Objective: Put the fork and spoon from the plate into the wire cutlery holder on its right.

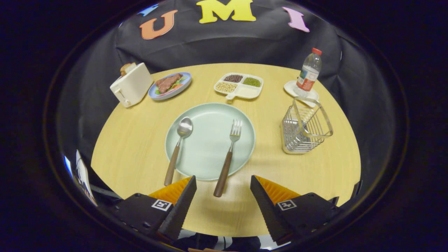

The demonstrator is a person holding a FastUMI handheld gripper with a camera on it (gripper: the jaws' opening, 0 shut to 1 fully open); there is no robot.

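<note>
The gripper (223,182) hangs wide open, empty, near the wooden-handled steel fork (229,154); a grip on its overhanging handle may flip it off the round pale green plate (210,155).

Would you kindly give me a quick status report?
Gripper open, fork handle between fingers. Spoon on plate. Wire holder empty, path clear.

Gripper (223,182) fingers spread wide, bare table (266,164) btwn plate (210,157) & wire holder (305,130); bottle (309,71) crowds just behind holder.
</note>
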